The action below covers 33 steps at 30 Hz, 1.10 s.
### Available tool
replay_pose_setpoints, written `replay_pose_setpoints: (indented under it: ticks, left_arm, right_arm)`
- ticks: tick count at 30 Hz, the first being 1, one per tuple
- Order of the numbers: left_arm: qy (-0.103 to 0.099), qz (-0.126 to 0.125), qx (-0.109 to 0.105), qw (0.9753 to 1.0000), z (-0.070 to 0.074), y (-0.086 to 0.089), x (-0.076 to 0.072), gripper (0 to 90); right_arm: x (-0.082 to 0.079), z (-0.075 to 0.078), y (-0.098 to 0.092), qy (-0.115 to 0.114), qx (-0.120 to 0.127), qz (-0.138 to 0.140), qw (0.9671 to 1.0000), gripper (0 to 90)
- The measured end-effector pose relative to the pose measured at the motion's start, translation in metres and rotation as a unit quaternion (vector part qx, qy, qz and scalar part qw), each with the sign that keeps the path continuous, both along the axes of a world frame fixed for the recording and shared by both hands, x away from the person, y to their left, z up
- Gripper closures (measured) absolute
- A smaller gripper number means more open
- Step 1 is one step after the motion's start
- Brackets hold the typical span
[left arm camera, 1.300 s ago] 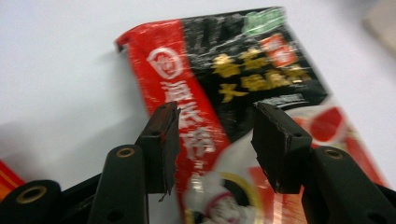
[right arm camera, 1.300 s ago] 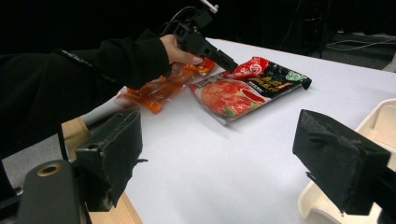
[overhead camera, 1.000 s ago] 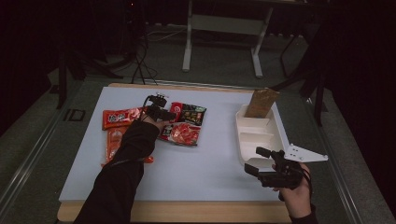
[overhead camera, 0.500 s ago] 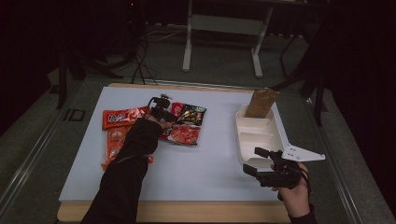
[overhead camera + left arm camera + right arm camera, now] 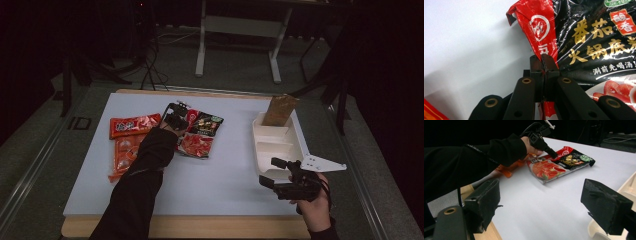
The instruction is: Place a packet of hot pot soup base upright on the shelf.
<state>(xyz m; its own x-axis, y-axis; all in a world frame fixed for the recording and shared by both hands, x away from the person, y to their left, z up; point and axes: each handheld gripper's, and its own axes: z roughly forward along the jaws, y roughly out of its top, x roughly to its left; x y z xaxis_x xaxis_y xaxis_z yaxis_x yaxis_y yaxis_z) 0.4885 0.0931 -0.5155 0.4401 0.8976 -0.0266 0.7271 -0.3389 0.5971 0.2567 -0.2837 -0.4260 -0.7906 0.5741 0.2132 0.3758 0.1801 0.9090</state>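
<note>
Looks like a lab or recording studio, not a home: dark room, white-topped table (image 5: 215,175) on a wooden base, an "ID" floor marking (image 5: 80,123), cables (image 5: 150,65) trailing across grey flooring, a metal stand frame (image 5: 240,30) behind.

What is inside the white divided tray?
A brown pouch stands in the far compartment of the white tray. The middle compartments look bare; the right gripper and hand cover the near end.
</note>
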Motion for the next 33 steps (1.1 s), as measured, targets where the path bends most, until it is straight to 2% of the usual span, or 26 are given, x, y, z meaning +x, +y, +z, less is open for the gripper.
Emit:
replay_pose_setpoints:
  ticks: [1, 6, 14, 17, 18, 19, 21, 24, 28, 31, 32, 33]
  left_arm:
    - [0.000, -0.001, 0.008, 1.0000, 0.001, -0.001, -0.001, 89.2]
    - [-0.013, -0.004, 0.004, 0.9999, 0.011, -0.002, -0.006, 89.3]
    - [-0.039, -0.008, -0.034, 0.9986, 0.024, 0.003, -0.021, 89.3]
    - [-0.046, -0.021, -0.041, 0.9979, 0.027, 0.003, -0.027, 89.3]
    - [-0.048, -0.026, -0.041, 0.9977, 0.029, 0.002, -0.029, 89.3]
    - [-0.052, -0.030, -0.040, 0.9974, 0.031, 0.001, -0.031, 89.3]
    - [-0.053, -0.035, -0.049, 0.9968, 0.035, 0.001, -0.034, 89.3]
    - [-0.062, -0.039, -0.067, 0.9950, 0.042, 0.003, -0.041, 89.2]
    - [-0.079, -0.052, -0.097, 0.9908, 0.051, 0.003, -0.052, 89.2]
    - [-0.091, -0.062, -0.110, 0.9878, 0.058, 0.002, -0.062, 89.1]
    - [-0.091, -0.062, -0.110, 0.9878, 0.058, 0.002, -0.062, 89.1]
    - [-0.098, -0.067, -0.116, 0.9860, 0.062, 0.001, -0.068, 89.1]
  right_arm:
    - [0.000, 0.001, -0.001, -0.002, 0.000, -0.001, 1.0000, 15.8]
    - [-0.001, 0.002, -0.005, -0.009, 0.005, -0.011, 0.9999, 15.7]
    - [-0.002, 0.006, -0.007, -0.015, 0.010, -0.016, 0.9997, 15.8]
    - [-0.002, 0.007, -0.007, -0.017, 0.014, -0.018, 0.9996, 16.8]
    - [-0.002, 0.007, -0.008, -0.019, 0.017, -0.020, 0.9995, 21.4]
    - [-0.001, 0.007, -0.009, -0.022, 0.018, -0.023, 0.9993, 21.5]
    - [-0.002, 0.009, -0.009, -0.031, 0.012, -0.033, 0.9989, 21.4]
    - [-0.003, 0.011, -0.010, -0.046, 0.011, -0.046, 0.9978, 19.5]
    - [-0.003, 0.013, -0.011, -0.061, -0.005, -0.045, 0.9971, 18.2]
    - [-0.003, 0.014, -0.009, -0.077, -0.020, -0.051, 0.9955, 14.8]
    - [-0.003, 0.014, -0.009, -0.077, -0.020, -0.051, 0.9955, 14.8]
    - [-0.003, 0.014, -0.009, -0.080, -0.024, -0.055, 0.9950, 14.5]
